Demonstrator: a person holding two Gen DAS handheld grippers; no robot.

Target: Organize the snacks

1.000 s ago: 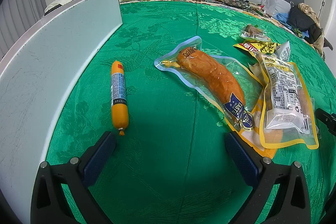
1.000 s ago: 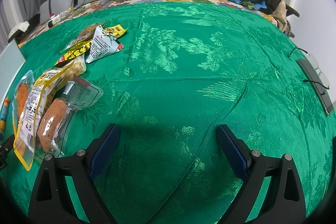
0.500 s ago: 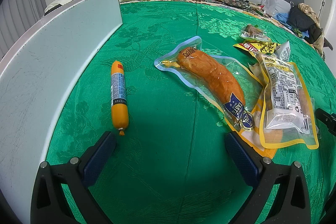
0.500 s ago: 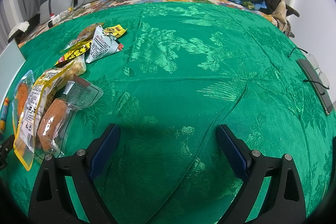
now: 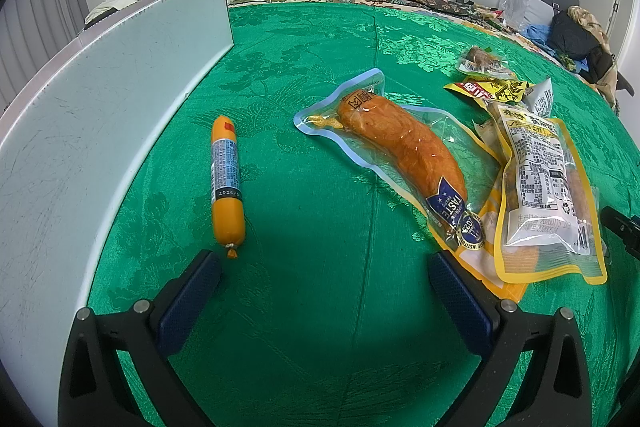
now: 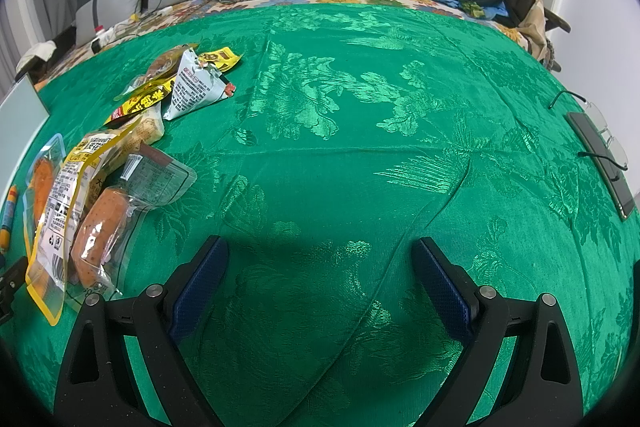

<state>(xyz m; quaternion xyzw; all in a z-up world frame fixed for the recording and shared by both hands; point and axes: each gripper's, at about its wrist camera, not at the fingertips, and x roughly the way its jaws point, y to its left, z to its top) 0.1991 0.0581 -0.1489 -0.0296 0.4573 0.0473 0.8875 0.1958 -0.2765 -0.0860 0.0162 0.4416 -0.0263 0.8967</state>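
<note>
**Sausage stick lies just ahead of the left jaws**

The left gripper hovers spread and empty. The orange sausage stick lies just beyond its left finger, long axis pointing away. The right gripper, also spread, faces bare green cloth; snack pile to its left

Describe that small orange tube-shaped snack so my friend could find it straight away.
Start at the long pale board standing along the left edge of the green tablecloth. Just beside it lies the sausage stick, alone, apart from the bagged snacks. Only it is an orange tube with a blue-grey label band.
</note>
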